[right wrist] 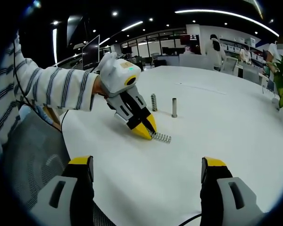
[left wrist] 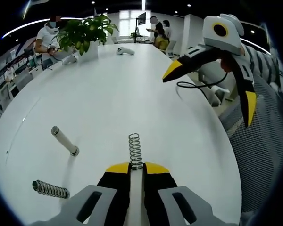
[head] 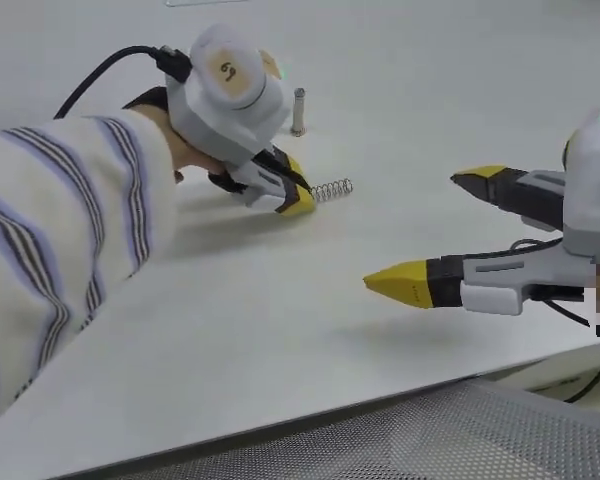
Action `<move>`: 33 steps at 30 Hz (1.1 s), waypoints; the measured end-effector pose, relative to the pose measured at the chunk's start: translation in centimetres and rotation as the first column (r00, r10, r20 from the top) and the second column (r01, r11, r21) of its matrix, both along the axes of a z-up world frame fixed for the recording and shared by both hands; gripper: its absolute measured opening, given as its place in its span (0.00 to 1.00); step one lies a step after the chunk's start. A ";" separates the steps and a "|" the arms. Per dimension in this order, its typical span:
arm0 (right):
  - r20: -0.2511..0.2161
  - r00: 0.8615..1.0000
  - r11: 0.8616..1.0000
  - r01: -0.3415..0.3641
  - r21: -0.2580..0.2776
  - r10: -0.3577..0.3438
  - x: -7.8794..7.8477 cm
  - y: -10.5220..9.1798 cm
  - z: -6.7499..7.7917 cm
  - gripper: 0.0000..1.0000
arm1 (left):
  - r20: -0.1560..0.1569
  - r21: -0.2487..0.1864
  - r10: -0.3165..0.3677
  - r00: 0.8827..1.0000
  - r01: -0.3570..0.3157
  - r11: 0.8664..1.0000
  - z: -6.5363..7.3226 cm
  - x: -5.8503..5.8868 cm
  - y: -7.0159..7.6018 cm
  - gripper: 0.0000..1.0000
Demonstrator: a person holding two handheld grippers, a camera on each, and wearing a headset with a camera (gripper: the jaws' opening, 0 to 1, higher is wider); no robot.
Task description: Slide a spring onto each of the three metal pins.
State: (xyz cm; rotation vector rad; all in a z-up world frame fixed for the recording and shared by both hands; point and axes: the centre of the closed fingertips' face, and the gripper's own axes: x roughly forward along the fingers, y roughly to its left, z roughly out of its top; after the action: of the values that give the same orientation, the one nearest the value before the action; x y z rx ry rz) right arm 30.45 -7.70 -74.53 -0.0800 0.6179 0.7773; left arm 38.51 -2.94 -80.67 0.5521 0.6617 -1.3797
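Head view: the left gripper (head: 302, 200) has its jaws closed on one end of a spring (head: 334, 189) lying on the white bench (head: 280, 330), near an upright bare pin (head: 299, 112). The right gripper (head: 412, 230) hovers well apart, jaws wide open, empty.

Left gripper view: a sprung pin (left wrist: 50, 189) stands near the bare pin.

Right gripper view: both pins stand behind the gripped spring.

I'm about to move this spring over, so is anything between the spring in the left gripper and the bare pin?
Nothing visible: only open table lies between the spring and the bare pin. The pin already wearing a spring stands off to the side.
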 end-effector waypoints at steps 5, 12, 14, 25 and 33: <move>0.002 1.000 1.000 -0.003 -0.001 0.003 0.0 0.0 0.0 0.93 | 0.010 -0.012 0.026 1.000 -0.026 1.000 0.5 0.0 0.3 0.02; 0.005 1.000 1.000 -0.021 0.002 0.020 0.1 0.3 0.2 0.91 | -0.015 -0.035 0.088 0.996 -0.088 0.995 1.4 0.3 0.8 0.02; 0.011 1.000 1.000 -0.025 0.010 0.025 0.1 0.4 0.3 0.91 | -0.023 -0.035 0.091 0.996 -0.092 0.995 1.6 0.2 1.2 0.02; 0.024 0.996 0.996 -0.085 0.014 0.085 0.5 0.9 0.7 0.89 | 0.025 -0.070 0.053 0.998 -0.051 0.996 3.6 -0.9 2.8 0.02; 0.033 0.989 0.989 -0.147 0.007 0.147 0.4 1.2 1.0 0.80 | 0.030 -0.088 0.021 0.999 -0.018 0.996 5.5 -2.6 3.4 0.02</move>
State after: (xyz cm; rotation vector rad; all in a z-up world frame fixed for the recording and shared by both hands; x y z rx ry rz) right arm 30.89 -6.49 -73.58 -0.1299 0.5822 0.9199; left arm 35.87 0.47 -75.21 0.4945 0.5776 -1.3729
